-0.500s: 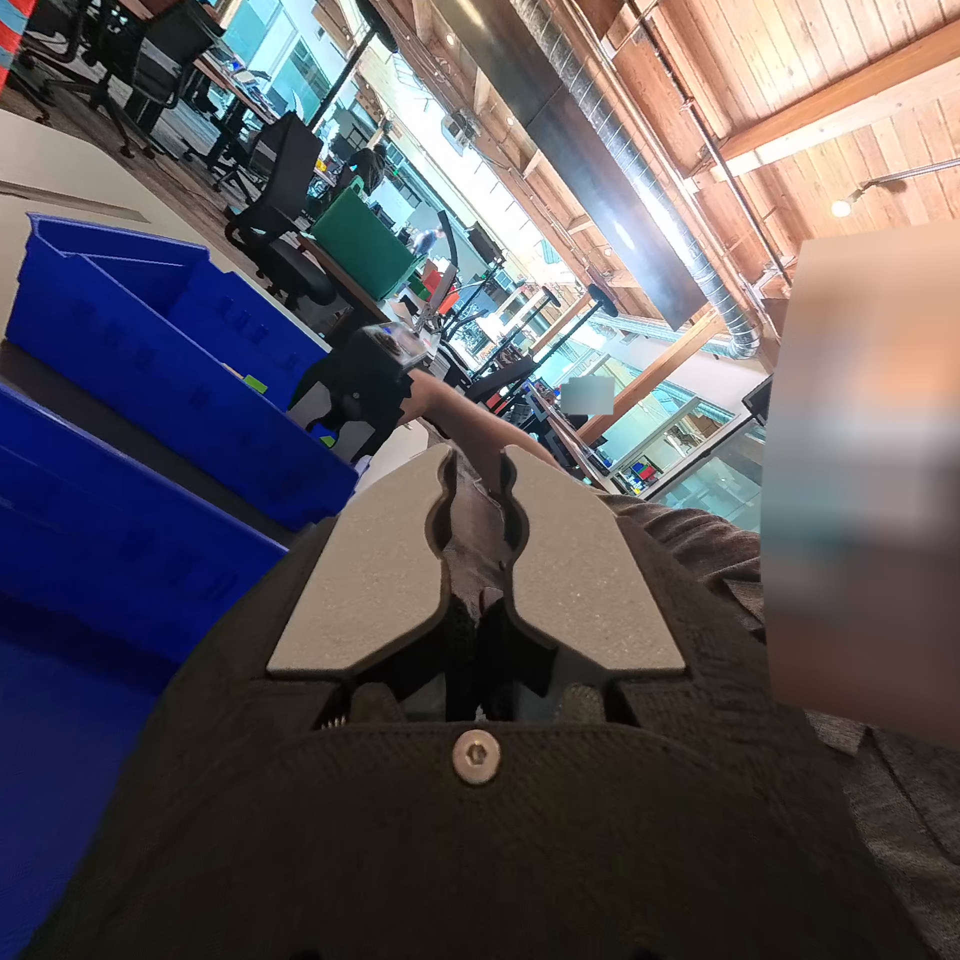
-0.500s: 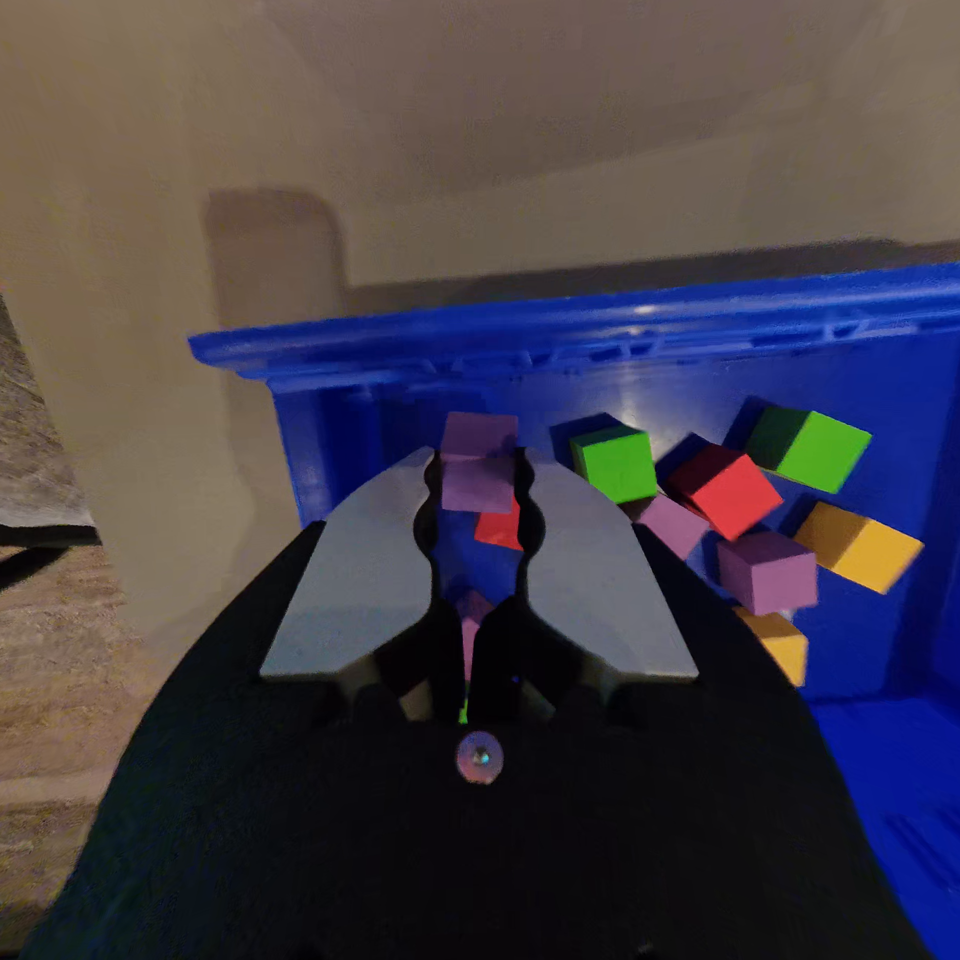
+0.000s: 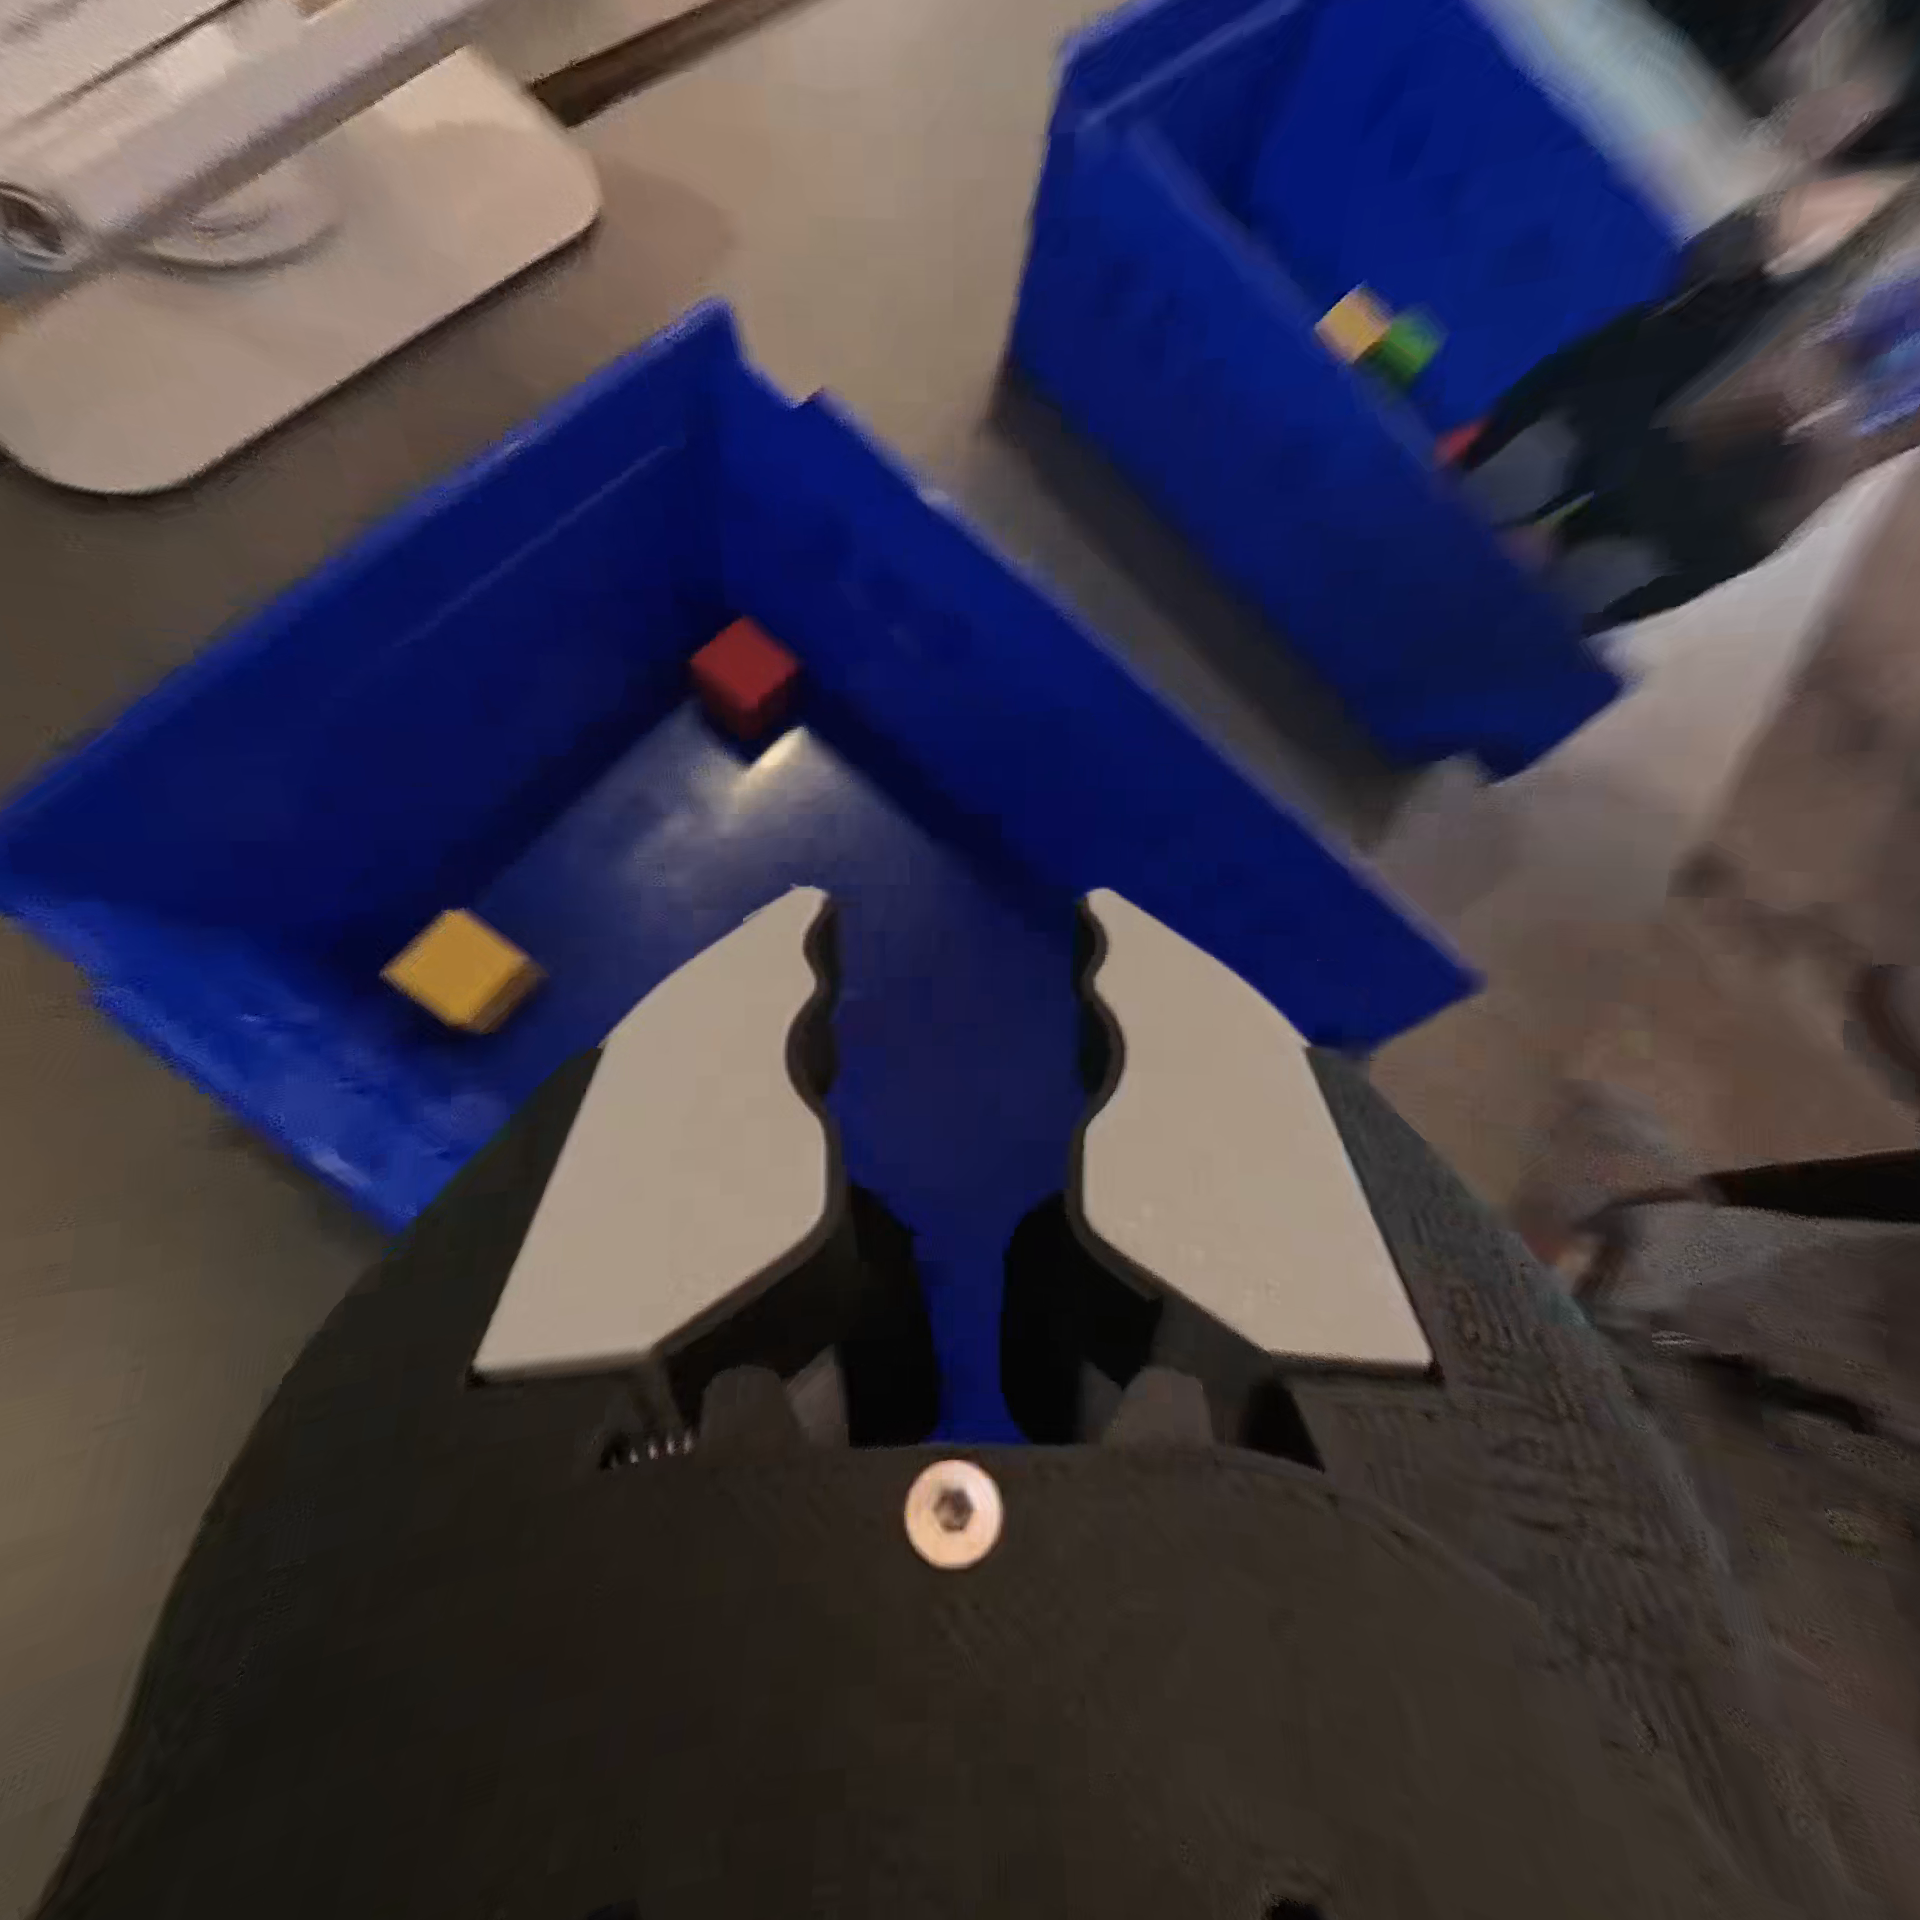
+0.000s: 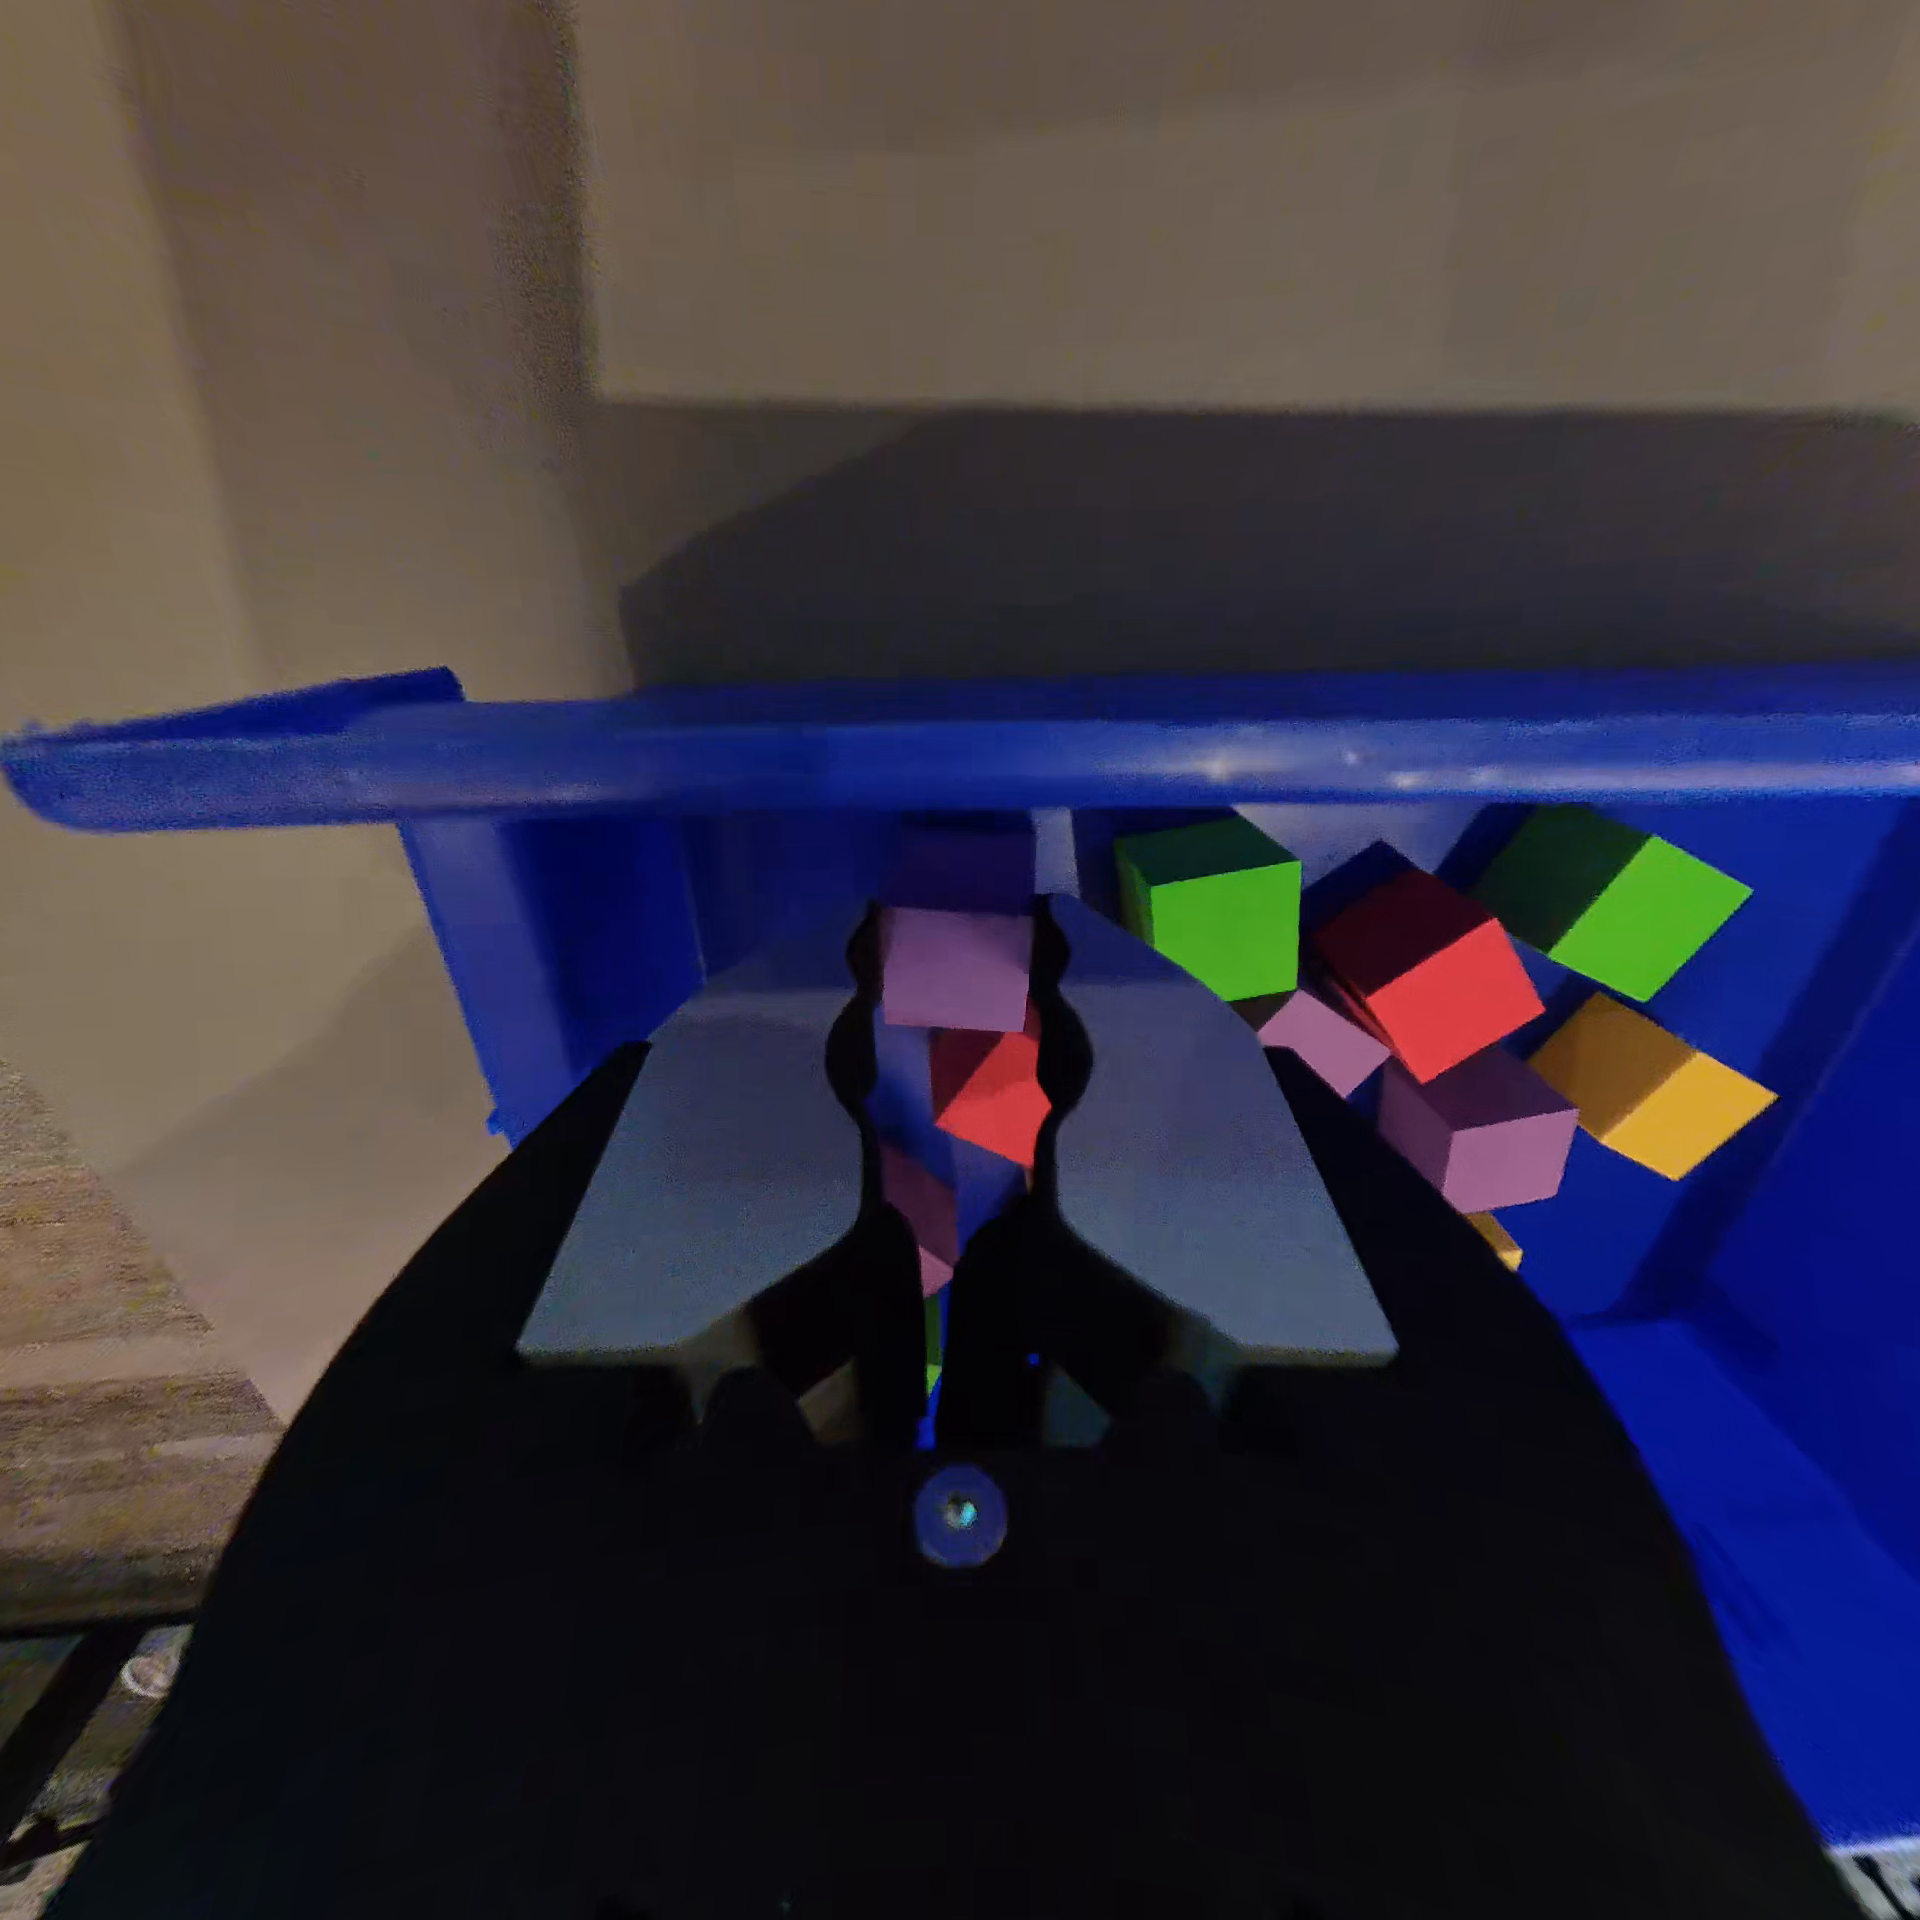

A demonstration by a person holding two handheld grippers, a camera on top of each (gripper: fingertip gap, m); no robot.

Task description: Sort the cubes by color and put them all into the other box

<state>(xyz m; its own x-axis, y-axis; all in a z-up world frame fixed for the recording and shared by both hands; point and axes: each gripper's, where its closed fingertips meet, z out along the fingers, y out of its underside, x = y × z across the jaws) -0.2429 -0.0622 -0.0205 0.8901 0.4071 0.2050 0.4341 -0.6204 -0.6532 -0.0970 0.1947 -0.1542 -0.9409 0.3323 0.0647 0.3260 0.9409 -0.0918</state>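
My left gripper point(image 3: 954, 914) is open and empty above a blue bin point(image 3: 312, 665). In that bin lie a red cube point(image 3: 743, 675) in the far corner and a yellow cube point(image 3: 462, 968) near the left. My right gripper point(image 4: 958, 914) is shut on a purple cube point(image 4: 956, 966) inside another blue bin point(image 4: 1039, 743). That bin holds several cubes: a green cube point(image 4: 1216, 914), a red cube point(image 4: 1439, 977), a second green cube point(image 4: 1621, 904), a yellow cube point(image 4: 1652, 1086) and a purple cube point(image 4: 1481, 1132). Another red cube point(image 4: 992, 1091) lies under the held cube.
A second blue bin point(image 3: 1351, 343) with a yellow and a green cube stands farther right in the left wrist view. A white flat stand point(image 3: 260, 270) lies on the grey table at the upper left. A beige surface point(image 4: 935, 260) rises behind the right bin.
My left gripper has swung down from facing the room to facing the bin and has opened. My right gripper keeps hold of the purple cube and sits closer to the bin's far wall.
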